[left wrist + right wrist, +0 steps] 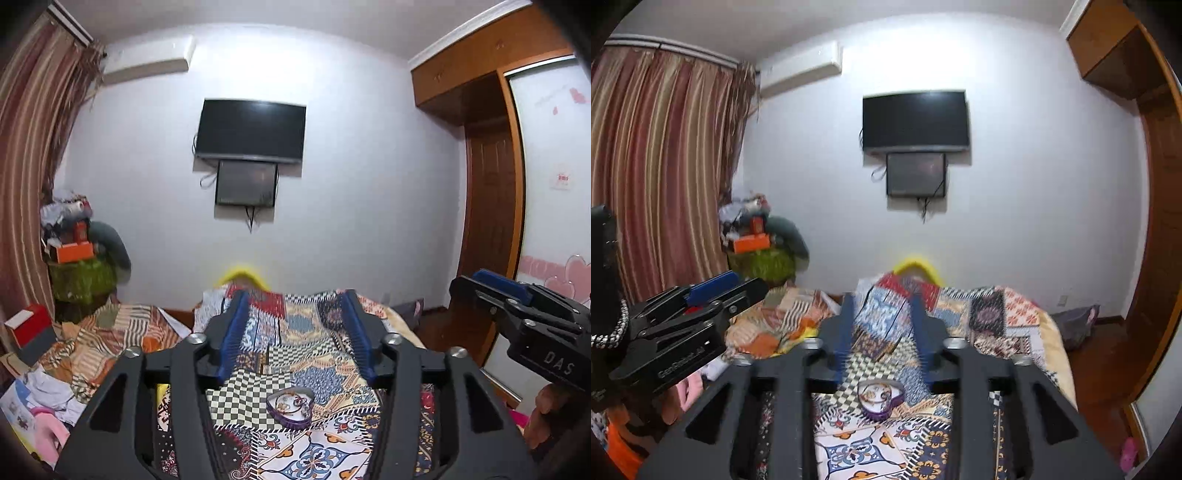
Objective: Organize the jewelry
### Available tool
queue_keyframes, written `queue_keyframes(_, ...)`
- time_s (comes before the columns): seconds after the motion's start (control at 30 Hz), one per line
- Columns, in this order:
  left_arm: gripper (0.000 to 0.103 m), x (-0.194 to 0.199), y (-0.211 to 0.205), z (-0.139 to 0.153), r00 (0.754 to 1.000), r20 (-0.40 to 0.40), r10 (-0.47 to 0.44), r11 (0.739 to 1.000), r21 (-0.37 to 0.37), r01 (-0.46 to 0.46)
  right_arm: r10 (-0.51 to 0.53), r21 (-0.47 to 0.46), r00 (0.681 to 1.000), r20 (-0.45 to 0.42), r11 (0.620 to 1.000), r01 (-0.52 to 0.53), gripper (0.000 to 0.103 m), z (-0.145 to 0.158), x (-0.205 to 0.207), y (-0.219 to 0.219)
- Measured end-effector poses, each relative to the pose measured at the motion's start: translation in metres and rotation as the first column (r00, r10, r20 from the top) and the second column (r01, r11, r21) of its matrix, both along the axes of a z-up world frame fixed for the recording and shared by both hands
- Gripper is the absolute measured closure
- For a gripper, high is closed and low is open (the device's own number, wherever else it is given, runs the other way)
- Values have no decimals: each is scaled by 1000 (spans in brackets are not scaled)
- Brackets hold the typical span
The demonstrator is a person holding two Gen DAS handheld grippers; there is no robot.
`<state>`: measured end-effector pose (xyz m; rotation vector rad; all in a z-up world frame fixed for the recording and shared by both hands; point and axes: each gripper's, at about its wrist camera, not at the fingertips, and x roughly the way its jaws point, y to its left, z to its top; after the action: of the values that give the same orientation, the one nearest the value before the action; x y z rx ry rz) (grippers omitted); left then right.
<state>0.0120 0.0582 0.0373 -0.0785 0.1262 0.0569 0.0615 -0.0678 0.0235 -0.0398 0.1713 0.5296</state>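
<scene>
A purple heart-shaped tin [290, 407] lies open on the patterned quilt [325, 373], with jewelry inside, a thin bangle and small pieces. It also shows in the right wrist view [880, 399]. My left gripper [293, 299] is open and empty, held above and behind the tin. My right gripper [882, 301] is open and empty, with a narrower gap, also above the tin. Each gripper shows at the side of the other's view, the right one [491, 288] and the left one [738, 286].
A bed with the quilt fills the middle. Piled boxes and clothes [77, 251] stand at the left by the curtain [657, 166]. A wooden wardrobe [491, 206] is at the right. A TV [251, 131] hangs on the far wall.
</scene>
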Motion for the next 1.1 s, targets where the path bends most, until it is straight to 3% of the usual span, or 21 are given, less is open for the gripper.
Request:
queue_keyframes(0.07, 34, -9, -3, 2, 1000, 17, 5, 1000, 0, -5, -18, 39, 999, 30, 999, 17, 44, 2, -8, -5)
queue_keyframes(0.2, 12, -25, -6, 4, 998, 47, 30, 1000, -8, -29, -67, 53, 994, 85, 997, 63, 27, 3, -22, -7)
queue_keyframes(0.27, 10, -31, -6, 4, 998, 57, 35, 999, -12, -35, -94, 56, 990, 107, 994, 89, 10, 2, -28, -5)
queue_keyframes(0.33, 9, -33, -7, 3, 998, 53, 37, 999, -19, -36, -105, 64, 988, 110, 993, 98, 2, 2, -29, -4)
queue_keyframes(1.1, 7, -36, -14, -5, 999, 22, 44, 999, 0, -44, -119, 38, 992, 51, 992, 118, 0, -12, -48, -24)
